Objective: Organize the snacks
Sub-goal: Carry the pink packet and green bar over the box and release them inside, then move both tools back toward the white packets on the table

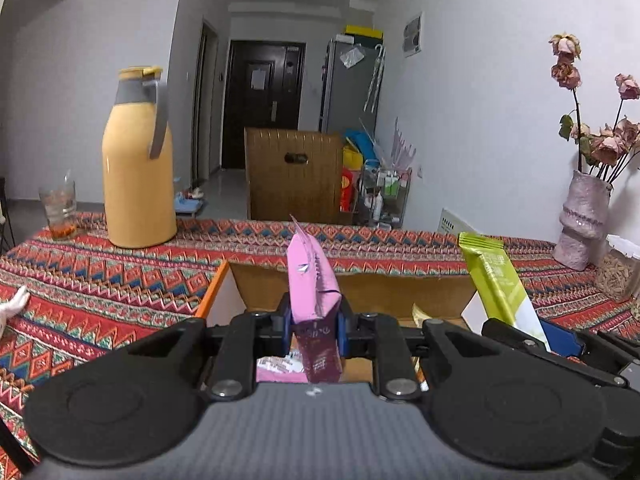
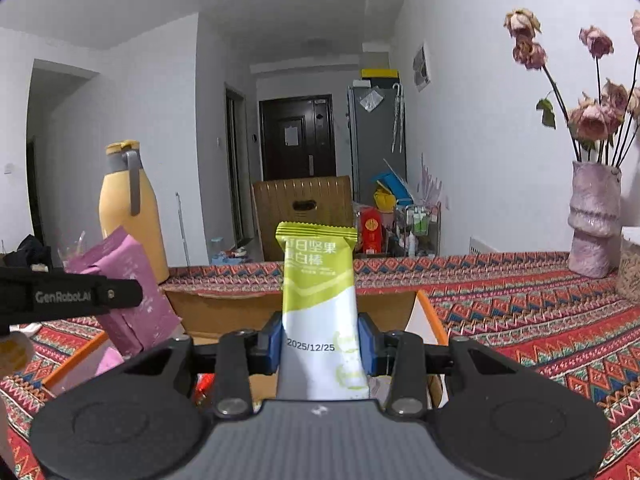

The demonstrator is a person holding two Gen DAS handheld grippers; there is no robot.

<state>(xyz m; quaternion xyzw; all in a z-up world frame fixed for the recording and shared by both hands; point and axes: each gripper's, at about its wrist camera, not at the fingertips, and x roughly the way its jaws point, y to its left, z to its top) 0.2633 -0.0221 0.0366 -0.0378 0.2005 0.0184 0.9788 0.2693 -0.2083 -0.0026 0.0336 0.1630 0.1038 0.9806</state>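
Left gripper [image 1: 313, 326] clamped on pink packet [image 1: 310, 276], right gripper [image 2: 319, 346] on green bar [image 2: 318, 280], cardboard box [image 2: 224, 312] at 12 o'clock

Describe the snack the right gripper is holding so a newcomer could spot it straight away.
Start at the open cardboard box on the red patterned tablecloth. Above it the right gripper is shut on an upright green-and-white snack bar wrapper. Unlike the pink snack packet in the left gripper beside it, it has a lime-green top, white lower half and the printed date 2025/12/25.
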